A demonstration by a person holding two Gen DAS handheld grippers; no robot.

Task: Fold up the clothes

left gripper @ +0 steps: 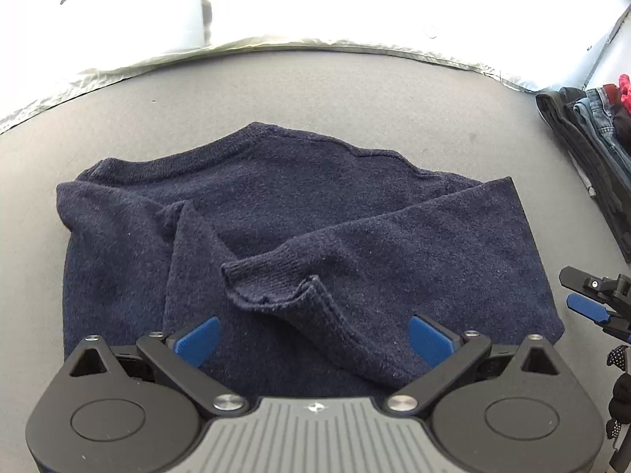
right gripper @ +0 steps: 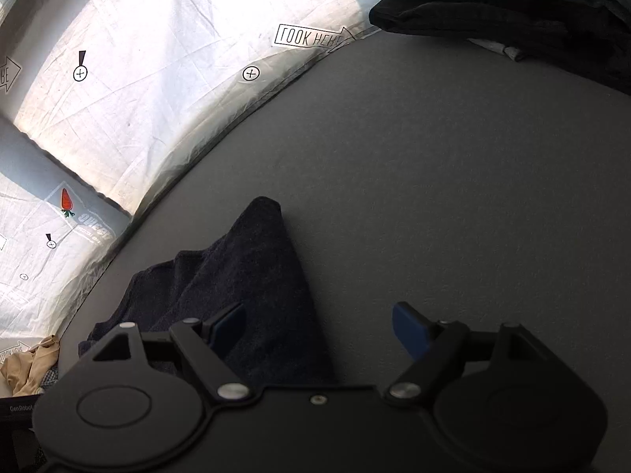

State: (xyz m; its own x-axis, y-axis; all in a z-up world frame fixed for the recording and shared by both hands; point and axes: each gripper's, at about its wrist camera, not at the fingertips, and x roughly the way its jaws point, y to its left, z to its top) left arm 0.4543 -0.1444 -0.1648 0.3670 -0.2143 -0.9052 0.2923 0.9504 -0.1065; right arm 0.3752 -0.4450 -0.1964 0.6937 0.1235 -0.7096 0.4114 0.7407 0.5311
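A navy knit sweater [left gripper: 276, 213] lies on the grey mat [left gripper: 355, 90], both sleeves folded in across its body; the right sleeve's cuff [left gripper: 272, 283] rests near the middle. Just above the sweater's near part hangs my left gripper [left gripper: 313, 339], its blue pads spread wide with nothing between them. My right gripper [left gripper: 587, 299] shows at the right edge of the left wrist view, beside the sweater's right side. In the right wrist view the right gripper [right gripper: 321, 329] stands open and empty over the mat, with the sweater's corner [right gripper: 252, 260] under its left finger.
A stack of folded dark clothes and jeans [left gripper: 591, 134] sits at the mat's far right, also seen as a pile [right gripper: 512, 8] in the right wrist view. A white printed sheet [right gripper: 157, 79] borders the mat. A crumpled beige garment [right gripper: 31, 366] lies at the left.
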